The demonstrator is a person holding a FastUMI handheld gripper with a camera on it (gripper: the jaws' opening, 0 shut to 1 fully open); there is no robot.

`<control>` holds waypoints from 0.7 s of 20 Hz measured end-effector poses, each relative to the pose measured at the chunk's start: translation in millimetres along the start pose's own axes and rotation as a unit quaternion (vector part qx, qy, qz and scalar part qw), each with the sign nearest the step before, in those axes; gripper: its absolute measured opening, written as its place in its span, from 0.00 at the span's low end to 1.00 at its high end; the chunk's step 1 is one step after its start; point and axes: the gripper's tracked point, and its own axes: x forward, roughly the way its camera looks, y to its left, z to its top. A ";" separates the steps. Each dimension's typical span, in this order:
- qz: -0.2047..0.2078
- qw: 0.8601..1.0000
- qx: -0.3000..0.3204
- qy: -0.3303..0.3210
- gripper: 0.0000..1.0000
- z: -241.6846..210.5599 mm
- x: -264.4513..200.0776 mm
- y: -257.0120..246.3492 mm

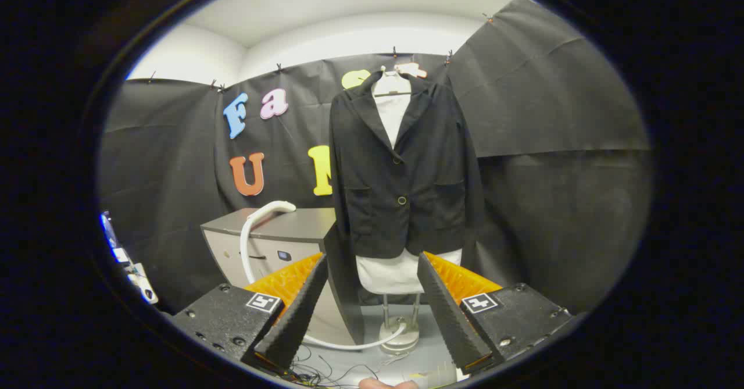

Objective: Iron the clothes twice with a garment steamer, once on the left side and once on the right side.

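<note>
Gaping apart and holding nothing, the claw [372,313] faces the jacket [404,171] well beyond.

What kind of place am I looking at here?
Probably a small test booth set up for clothes care. Black cloth drapes the walls, a dark jacket hangs on a stand, and a steamer hose rests on a grey cabinet. The open tongs hold nothing.

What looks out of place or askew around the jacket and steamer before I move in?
Nothing stands out. The black jacket hangs straight and buttoned on its stand; the steamer hose arcs over the grey cabinet. The gripper fingers are open, holding nothing.
</note>
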 end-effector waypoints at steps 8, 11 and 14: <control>0.006 1.000 -0.015 0.005 0.98 3.2 6.5 7.4; 0.006 1.000 -0.014 0.006 0.98 7.6 11.7 17.0; 0.008 1.000 -0.012 0.005 0.98 12.2 17.8 33.2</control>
